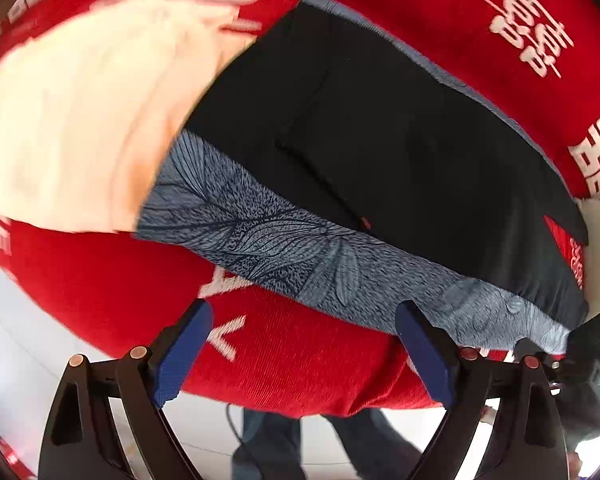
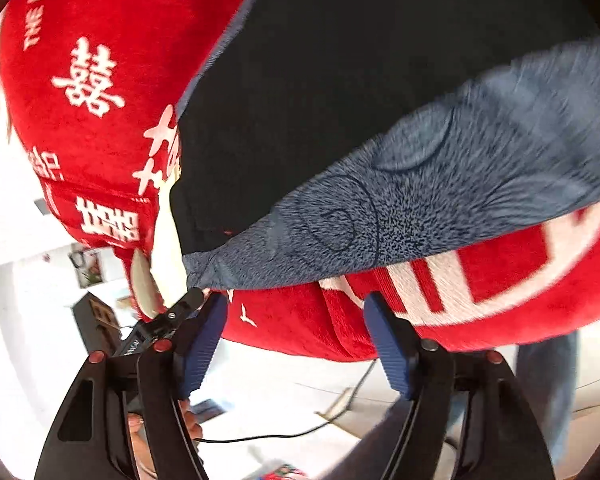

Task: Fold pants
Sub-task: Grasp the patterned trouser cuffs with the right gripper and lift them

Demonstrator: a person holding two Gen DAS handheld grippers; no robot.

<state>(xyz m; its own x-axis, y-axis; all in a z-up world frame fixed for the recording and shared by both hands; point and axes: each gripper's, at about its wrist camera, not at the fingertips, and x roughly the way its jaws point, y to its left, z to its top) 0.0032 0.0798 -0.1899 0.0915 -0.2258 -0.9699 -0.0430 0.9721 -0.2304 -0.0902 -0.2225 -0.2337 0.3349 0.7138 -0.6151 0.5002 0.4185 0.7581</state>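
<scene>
Red plush bedding with white printed characters point(image 1: 100, 280) covers the surface under both my grippers. My left gripper point(image 1: 304, 354) hangs with its blue pads spread wide and nothing between them, its tips just short of the near edge of the pants. My right gripper point(image 2: 296, 344) is also parted and empty, over the blanket's front edge. Beyond them the dark blue-grey pants with a leaf-patterned band point(image 1: 360, 152) lie flat across the blanket, beside a cream folded cloth point(image 1: 72, 120). Pale floor shows below.

Pale floor point(image 2: 284, 392), red printed bedcover point(image 1: 300, 360)
</scene>
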